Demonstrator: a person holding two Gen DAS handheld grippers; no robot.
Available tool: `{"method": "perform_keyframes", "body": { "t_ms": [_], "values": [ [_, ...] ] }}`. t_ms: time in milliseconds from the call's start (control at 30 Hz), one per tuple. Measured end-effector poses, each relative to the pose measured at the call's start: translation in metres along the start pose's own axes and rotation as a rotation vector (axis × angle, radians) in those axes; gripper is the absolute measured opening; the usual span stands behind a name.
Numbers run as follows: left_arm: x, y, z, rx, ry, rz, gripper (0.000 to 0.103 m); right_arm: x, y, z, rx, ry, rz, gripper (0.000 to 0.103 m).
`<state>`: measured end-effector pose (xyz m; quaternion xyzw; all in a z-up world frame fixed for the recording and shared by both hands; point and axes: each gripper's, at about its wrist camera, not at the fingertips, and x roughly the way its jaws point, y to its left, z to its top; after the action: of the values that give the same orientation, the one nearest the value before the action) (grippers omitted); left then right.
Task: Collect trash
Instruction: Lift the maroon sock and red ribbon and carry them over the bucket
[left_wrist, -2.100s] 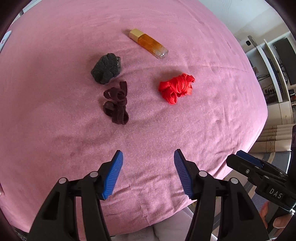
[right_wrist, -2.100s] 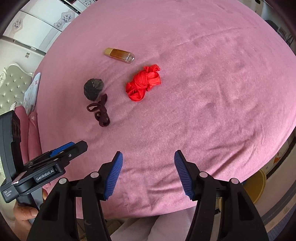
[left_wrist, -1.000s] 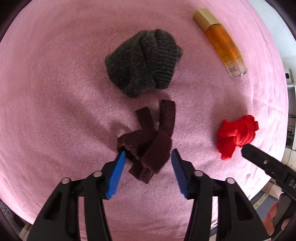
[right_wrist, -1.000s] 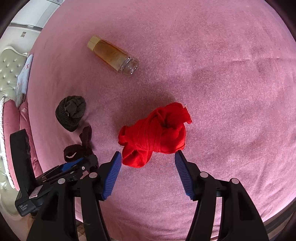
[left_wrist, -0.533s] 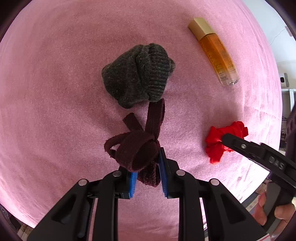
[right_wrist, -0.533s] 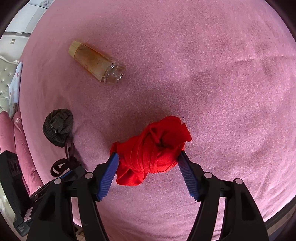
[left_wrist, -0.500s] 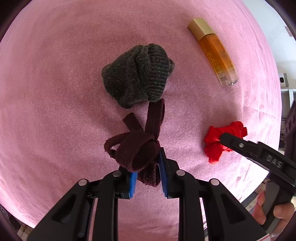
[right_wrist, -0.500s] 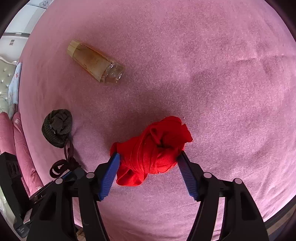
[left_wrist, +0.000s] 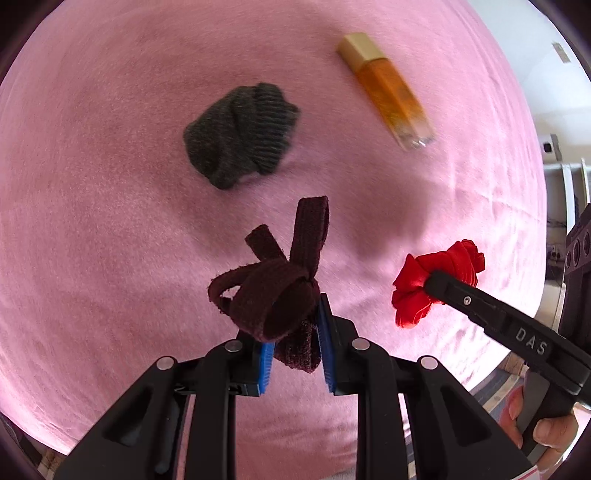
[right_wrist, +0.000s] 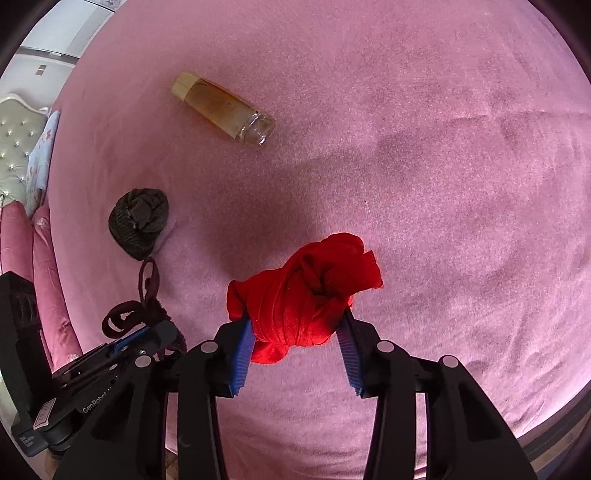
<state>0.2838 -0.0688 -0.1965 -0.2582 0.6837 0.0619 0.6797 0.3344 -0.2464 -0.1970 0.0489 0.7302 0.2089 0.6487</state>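
Note:
My left gripper (left_wrist: 295, 332) is shut on a knotted dark maroon cloth strip (left_wrist: 273, 291) and holds it above the pink bed cover (left_wrist: 92, 221). My right gripper (right_wrist: 295, 343) is shut on a knotted red cloth (right_wrist: 306, 291), also lifted off the cover. The red cloth (left_wrist: 436, 280) shows at the right of the left wrist view. The maroon strip (right_wrist: 140, 306) shows at the lower left of the right wrist view. A dark grey knitted ball (left_wrist: 240, 136) and an amber bottle with a gold cap (left_wrist: 388, 92) lie on the cover farther out.
The grey ball (right_wrist: 140, 221) and the bottle (right_wrist: 225, 107) lie to the left in the right wrist view. Pink pillows (right_wrist: 26, 258) and a tufted headboard (right_wrist: 18, 136) are at the far left. The bed edge and shelving (left_wrist: 565, 177) are at the right.
Both grippers have risen, lifting the maroon strip and the red cloth off the cover. The right gripper has closed tighter on the red cloth. The grey ball and bottle have stayed put.

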Motion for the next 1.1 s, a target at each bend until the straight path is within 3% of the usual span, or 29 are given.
{"method": "perform_keyframes", "body": {
  "t_ms": [533, 833, 1100],
  "values": [
    [-0.060, -0.021, -0.101, 0.259, -0.036, -0.016, 0.022, -0.053, -0.004, -0.132, 0.104, -0.121, 0.037, 0.041],
    [-0.065, -0.030, -0.160, 0.392, -0.016, -0.005, 0.022, -0.078, -0.024, -0.206, 0.208, -0.182, 0.062, 0.042],
    [-0.054, -0.074, -0.194, 0.500, 0.023, -0.017, 0.022, -0.090, -0.071, -0.251, 0.316, -0.207, 0.046, 0.042]
  ]
}}
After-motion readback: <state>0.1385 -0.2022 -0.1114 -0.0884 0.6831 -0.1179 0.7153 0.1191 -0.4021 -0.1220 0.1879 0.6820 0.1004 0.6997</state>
